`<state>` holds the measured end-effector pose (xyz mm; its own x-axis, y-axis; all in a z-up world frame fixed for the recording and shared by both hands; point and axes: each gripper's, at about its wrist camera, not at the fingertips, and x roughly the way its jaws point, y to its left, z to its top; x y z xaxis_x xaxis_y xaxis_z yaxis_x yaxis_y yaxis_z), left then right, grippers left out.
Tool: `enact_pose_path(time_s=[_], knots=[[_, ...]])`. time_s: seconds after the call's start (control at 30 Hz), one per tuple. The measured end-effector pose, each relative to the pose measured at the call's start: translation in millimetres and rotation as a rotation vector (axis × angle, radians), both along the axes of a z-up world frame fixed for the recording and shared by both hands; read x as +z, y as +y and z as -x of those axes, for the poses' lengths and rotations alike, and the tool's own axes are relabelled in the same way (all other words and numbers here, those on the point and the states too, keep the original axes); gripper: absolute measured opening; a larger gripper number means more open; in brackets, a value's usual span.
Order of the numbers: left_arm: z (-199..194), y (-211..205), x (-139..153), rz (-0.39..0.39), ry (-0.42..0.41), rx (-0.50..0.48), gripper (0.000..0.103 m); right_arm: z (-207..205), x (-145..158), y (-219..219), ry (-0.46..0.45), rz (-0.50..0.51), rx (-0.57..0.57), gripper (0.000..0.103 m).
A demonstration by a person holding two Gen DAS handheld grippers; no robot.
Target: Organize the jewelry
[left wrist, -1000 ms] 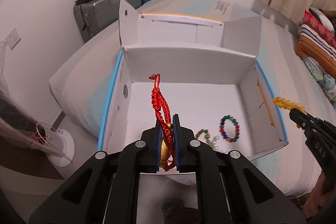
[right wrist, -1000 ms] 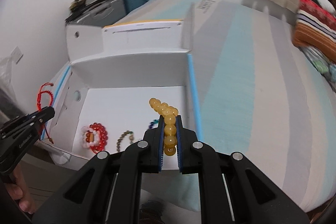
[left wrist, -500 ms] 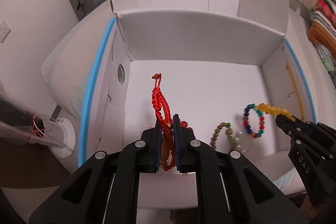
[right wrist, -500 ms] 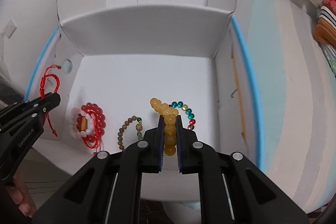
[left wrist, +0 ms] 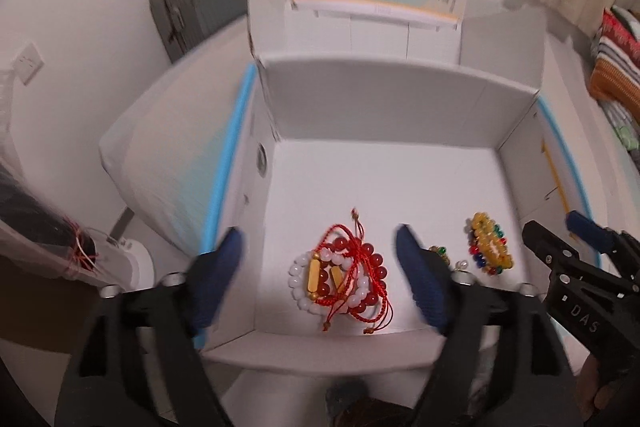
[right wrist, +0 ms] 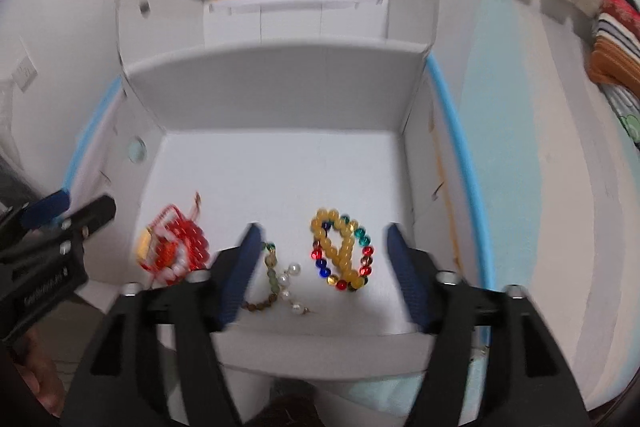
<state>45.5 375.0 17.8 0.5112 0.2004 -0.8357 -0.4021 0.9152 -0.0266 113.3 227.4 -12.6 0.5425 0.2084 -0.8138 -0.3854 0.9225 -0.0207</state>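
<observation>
- Left tool (left wrist: 320,267) now spread wide, no longer clamped on the red cord bracelet (left wrist: 352,267).
- Red cord bracelet dropped onto the red and white bead bracelet (left wrist: 308,287) on the box (left wrist: 400,99) floor.
- Right tool (right wrist: 320,259) likewise opened, yellow bead bracelet (right wrist: 340,247) released.
- Yellow bead bracelet now lying across the multicoloured bead bracelet (right wrist: 366,251).

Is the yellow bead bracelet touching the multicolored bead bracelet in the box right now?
Touching. The right wrist view shows the yellow bead bracelet lying across the multicolored bead bracelet, overlapping its beads with no gap between them.
</observation>
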Motion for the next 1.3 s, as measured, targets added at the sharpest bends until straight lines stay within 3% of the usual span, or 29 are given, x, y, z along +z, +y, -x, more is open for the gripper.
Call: enact_pose_path(time_s=[0.07,0.13,0.23,0.4,0.73,1.3], knots=[[9.9,-4.8,11.2,-0.021,-0.035,0.003,0.093,7.8,12.2,-7.6,-0.045,-0.017,-0.012,0.084],[22.8,-10.3,22.1,-0.029,-0.069,0.004,0.097,20.0,20.9,-16.0,-0.075,-0.030,-0.022,0.088],[40.5,-16.1,32.6,-0.028,-0.105,0.023,0.097,32.8,29.4,-26.7,-0.104,-0.037,-0.041,0.095],[70.1,-31.4,41.4,-0.017,-0.168,0.012,0.097,62.8,36.2,-42.9,-0.145,-0.027,-0.061,0.095],[105.3,-48.5,29.0,-0.038,-0.155,-0.013,0.097,98.3,34.5,-54.3,-0.161,-0.026,-0.062,0.095],[107.6,-47.9,27.1,-0.034,-0.149,-0.011,0.097,99.3,28.3,-53.3,-0.140,-0.026,-0.065,0.095]])
